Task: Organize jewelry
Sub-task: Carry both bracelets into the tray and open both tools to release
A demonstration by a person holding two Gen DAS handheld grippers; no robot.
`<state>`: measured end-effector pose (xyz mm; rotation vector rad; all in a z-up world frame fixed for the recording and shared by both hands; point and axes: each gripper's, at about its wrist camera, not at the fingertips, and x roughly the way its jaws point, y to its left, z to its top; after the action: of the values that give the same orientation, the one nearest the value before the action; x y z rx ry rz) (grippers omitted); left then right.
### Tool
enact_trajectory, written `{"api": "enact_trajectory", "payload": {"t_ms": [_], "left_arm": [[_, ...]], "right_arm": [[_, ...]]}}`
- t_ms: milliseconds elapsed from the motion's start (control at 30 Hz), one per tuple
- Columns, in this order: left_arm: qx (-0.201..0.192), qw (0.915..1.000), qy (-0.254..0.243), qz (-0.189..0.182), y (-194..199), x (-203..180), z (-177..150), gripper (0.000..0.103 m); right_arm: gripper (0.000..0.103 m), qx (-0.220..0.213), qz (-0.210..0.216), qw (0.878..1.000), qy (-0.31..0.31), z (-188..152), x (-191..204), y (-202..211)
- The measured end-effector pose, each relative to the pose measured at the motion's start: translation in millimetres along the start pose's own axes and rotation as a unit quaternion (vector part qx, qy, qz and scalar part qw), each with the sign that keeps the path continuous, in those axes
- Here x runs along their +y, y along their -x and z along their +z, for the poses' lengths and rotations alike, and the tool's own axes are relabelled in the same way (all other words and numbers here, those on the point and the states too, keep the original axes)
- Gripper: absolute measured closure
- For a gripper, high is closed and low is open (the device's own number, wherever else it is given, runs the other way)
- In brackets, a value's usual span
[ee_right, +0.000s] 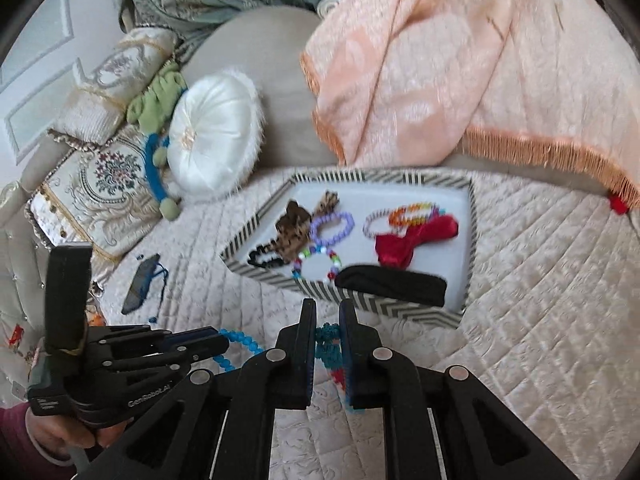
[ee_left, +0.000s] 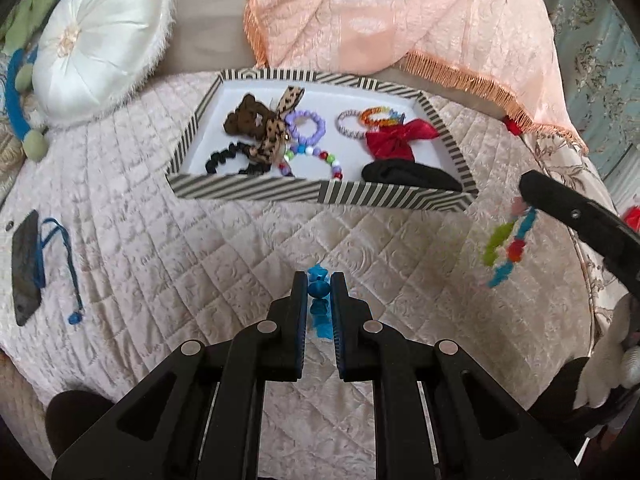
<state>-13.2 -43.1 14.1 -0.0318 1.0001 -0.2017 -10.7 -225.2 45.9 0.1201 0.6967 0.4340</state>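
I have the quilted bedspread (ee_left: 200,260) under both tools, with the peach fringed throw (ee_left: 400,20) and the white round cushion (ee_left: 100,40) pushed to the back, probably so the middle stays free for sorting. On it sits the striped tray (ee_left: 248,192), its near wall facing me; inside it the hair ties and bracelets lie in two loose clusters, the black headband (ee_left: 412,176) against the near wall, the red bow (ee_left: 396,140) behind it. A dark phone (ee_left: 26,268) lies well off to the left.

My right gripper (ee_right: 327,320) is pinched on a teal tasselled strand (ee_right: 328,340) with coloured pieces, which hangs in the air just short of the tray in the left view (ee_left: 508,248). My left gripper (ee_left: 319,284) is clamped on a blue bead necklace (ee_left: 319,290), held above the quilt near the tray. I judge both are being carried tray-ward; the dangling lengths may snag the wall
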Motion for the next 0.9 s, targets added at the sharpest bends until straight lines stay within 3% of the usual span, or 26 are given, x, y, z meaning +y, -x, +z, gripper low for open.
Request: {"api": "enact_trajectory", "payload": {"t_ms": [300,900], "left_arm": [[-0.024,0.9996,-0.01,0.009,20.2,-2.3,12.9,0.093],[-0.043,0.9987,-0.014,0.024,29.6,3.7,36.9,0.093]], "right_arm": [[0.093,-0.024,0.001,1.0,0.004,11.4,1.5,22.7],[0.093,-0.033,0.005,0.999,0.011,23.1,4.0,27.1]]}}
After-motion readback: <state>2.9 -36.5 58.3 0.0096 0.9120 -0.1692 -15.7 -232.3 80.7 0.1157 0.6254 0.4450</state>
